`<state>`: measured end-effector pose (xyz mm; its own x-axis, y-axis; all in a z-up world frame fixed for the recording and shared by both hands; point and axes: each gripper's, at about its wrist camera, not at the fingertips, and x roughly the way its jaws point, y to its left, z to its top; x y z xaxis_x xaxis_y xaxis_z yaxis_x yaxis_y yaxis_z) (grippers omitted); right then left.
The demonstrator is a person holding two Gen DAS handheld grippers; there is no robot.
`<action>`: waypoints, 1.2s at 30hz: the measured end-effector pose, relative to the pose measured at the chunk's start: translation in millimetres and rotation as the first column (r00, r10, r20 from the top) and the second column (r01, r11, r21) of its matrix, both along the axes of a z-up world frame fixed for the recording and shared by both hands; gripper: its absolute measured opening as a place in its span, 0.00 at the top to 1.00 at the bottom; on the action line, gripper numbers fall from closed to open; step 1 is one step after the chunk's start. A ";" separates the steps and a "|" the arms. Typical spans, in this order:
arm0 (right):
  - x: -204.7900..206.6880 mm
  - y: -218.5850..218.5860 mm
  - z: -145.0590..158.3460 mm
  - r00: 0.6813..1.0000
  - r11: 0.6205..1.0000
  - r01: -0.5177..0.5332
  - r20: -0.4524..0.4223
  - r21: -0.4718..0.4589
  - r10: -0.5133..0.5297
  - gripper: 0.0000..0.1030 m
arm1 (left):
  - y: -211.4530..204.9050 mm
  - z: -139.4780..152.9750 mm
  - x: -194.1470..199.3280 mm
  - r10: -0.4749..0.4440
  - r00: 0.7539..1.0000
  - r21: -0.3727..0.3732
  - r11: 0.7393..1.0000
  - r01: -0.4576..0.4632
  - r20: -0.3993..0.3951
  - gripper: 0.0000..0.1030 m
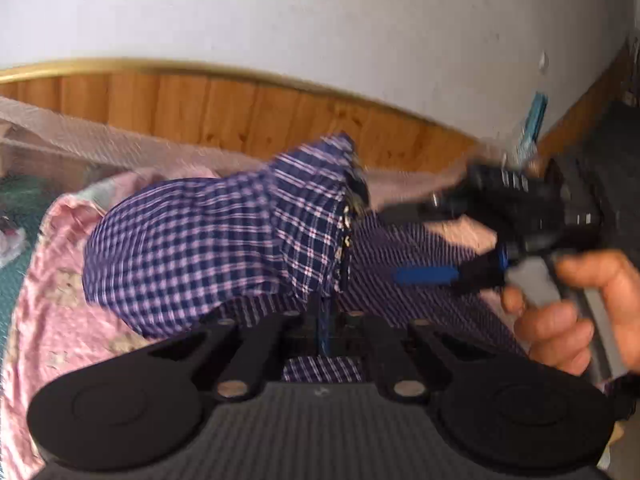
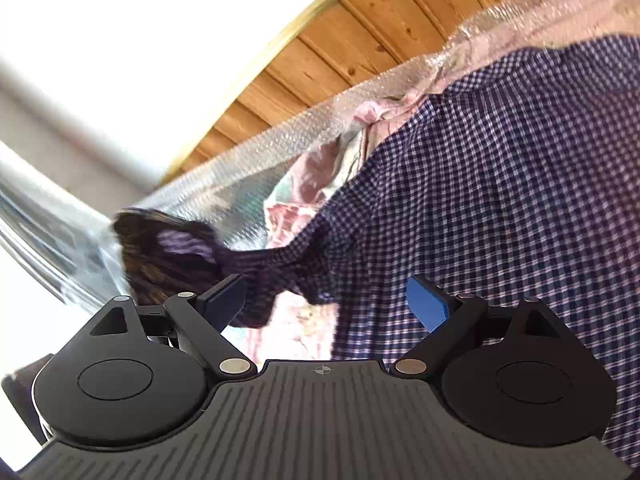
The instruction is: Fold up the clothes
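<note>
A blue, purple and white checked shirt (image 1: 224,240) lies bunched on a pink bed sheet (image 1: 52,312). My left gripper (image 1: 323,322) is shut on the shirt, whose cloth rises out of the closed fingers and drapes to the left. To the right, a hand (image 1: 580,320) holds my right gripper (image 1: 416,244), with one blue pad (image 1: 424,276) showing over the shirt. In the right wrist view the right gripper (image 2: 326,304) stands wide open. The shirt (image 2: 500,200) fills the right side, and a stretched corner (image 2: 272,268) runs ahead of the pads without touching them, ending in a dark blur (image 2: 160,248).
A wood-panelled wall (image 1: 240,112) with a gold trim strip runs behind the bed, with white wall above it. Clear bubble wrap (image 2: 280,136) lies along the far edge of the bed. A green patch (image 1: 16,200) shows at the far left.
</note>
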<state>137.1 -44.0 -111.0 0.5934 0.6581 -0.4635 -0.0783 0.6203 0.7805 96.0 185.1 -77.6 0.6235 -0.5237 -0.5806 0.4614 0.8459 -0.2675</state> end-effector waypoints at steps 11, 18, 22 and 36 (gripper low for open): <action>-19.2 -20.0 -79.7 0.983 0.954 0.081 -0.183 0.290 -0.028 0.09 | -34.5 -25.5 -10.6 -0.011 0.999 0.040 0.999 0.013 -0.047 1.00; -64.8 -39.1 -104.7 0.974 0.974 0.115 -0.217 0.196 -0.071 0.09 | -14.6 -47.7 -22.5 -0.010 0.982 0.016 1.000 0.014 -0.187 0.96; -65.8 -33.7 -129.6 0.978 0.999 0.036 -0.207 0.039 -0.027 0.14 | -28.8 -73.4 -27.5 -0.064 0.966 0.042 0.996 0.077 -0.251 0.91; -42.6 -1.4 -137.5 0.990 0.992 -0.122 -0.078 -0.018 0.120 0.50 | -8.8 -89.7 -52.7 0.002 0.951 0.078 0.997 0.023 -0.309 0.83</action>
